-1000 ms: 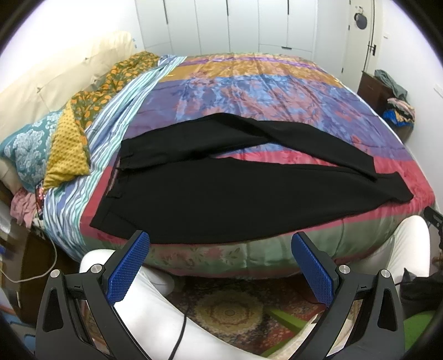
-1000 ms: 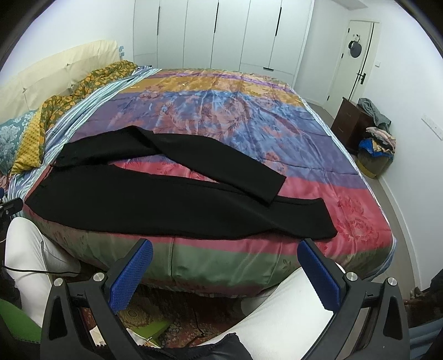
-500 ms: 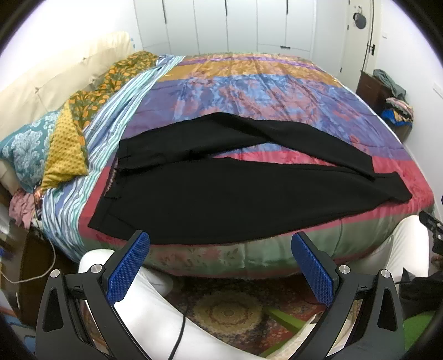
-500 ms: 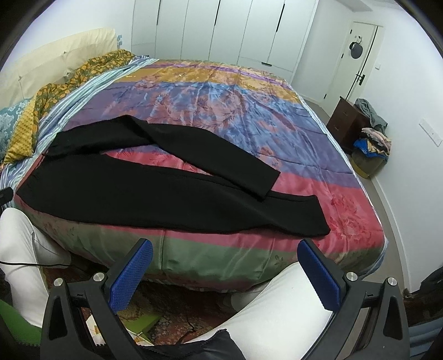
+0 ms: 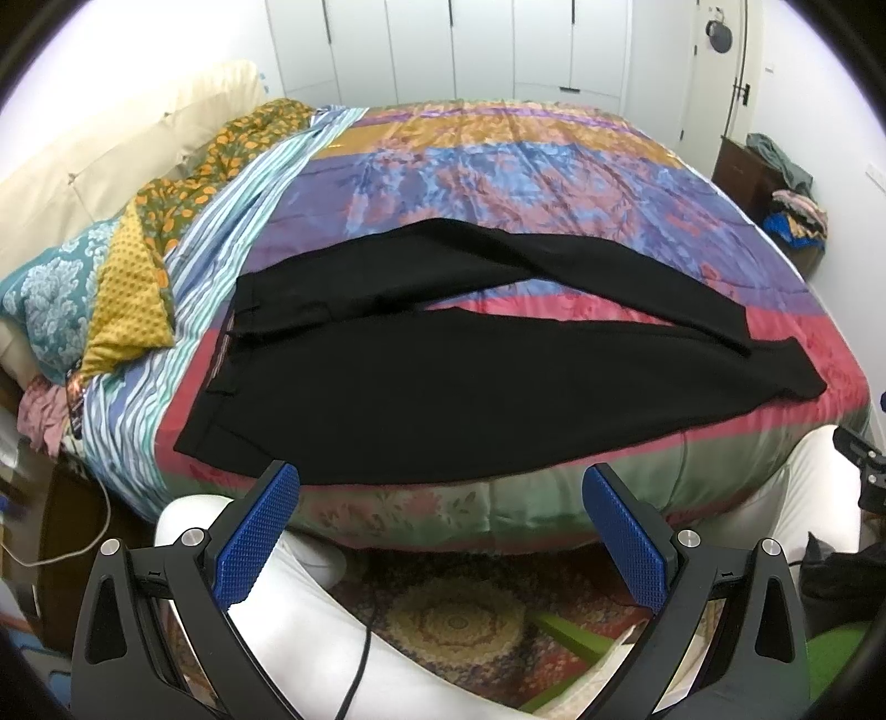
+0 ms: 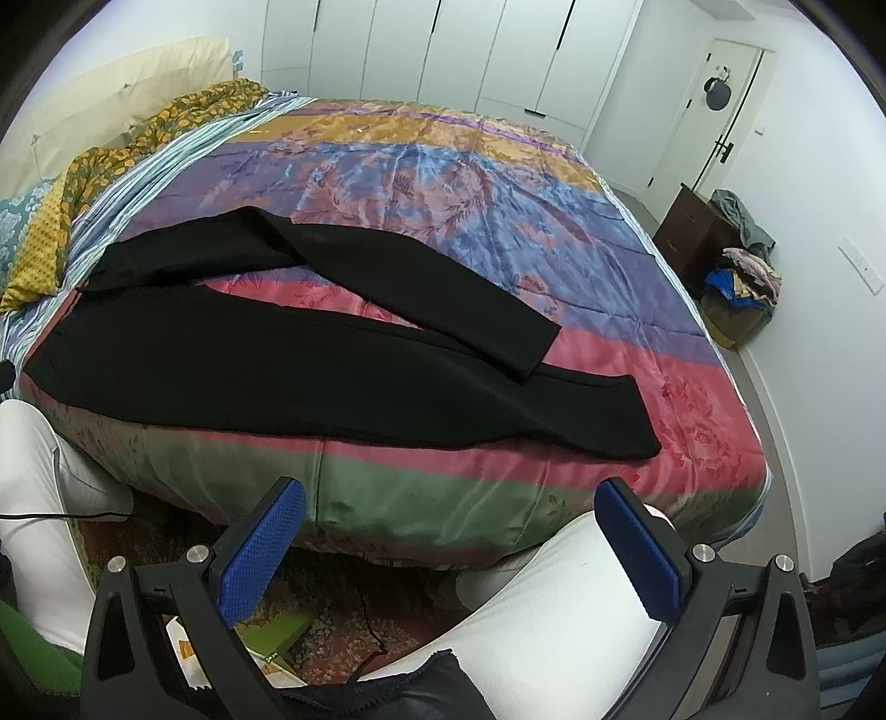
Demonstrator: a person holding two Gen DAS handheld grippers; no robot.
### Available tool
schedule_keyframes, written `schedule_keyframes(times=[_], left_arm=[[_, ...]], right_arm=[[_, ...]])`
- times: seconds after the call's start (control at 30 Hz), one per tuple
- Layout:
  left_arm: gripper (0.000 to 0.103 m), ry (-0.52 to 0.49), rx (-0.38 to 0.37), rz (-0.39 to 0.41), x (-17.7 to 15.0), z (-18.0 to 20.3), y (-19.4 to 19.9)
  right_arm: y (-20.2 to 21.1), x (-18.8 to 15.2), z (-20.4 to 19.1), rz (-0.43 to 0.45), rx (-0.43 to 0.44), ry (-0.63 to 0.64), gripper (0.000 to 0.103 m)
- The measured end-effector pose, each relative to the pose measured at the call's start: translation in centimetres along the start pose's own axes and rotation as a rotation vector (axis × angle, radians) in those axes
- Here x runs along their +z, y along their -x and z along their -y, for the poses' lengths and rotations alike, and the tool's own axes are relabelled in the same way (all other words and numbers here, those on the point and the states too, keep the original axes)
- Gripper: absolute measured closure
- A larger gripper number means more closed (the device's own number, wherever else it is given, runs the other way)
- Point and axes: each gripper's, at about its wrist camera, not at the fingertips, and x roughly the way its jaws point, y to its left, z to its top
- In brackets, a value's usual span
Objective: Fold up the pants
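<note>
Bed with multicolour quilt (image 5: 498, 166); white wardrobe doors (image 6: 454, 50) behind. Black pants (image 5: 443, 382) spread flat near front edge, legs diverging. Left gripper (image 5: 440, 498) and right gripper (image 6: 448, 515) below edge, clear of pants, both spread wide, empty.

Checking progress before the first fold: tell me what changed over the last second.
Only the cameras shifted a little; nothing was taken hold of or let go. The black pants lie spread the same way on the bed. Left gripper and right gripper keep their jaws open and empty.
</note>
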Motion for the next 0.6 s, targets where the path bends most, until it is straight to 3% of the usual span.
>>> schedule_keyframes(times=[0.6], left_arm=[[0.001,0.009,-0.015,-0.021,-0.45,-0.37,-0.92]], right_arm=[[-0.61,-0.46,-0.30,-0.021,-0.010,0.011,0.000]])
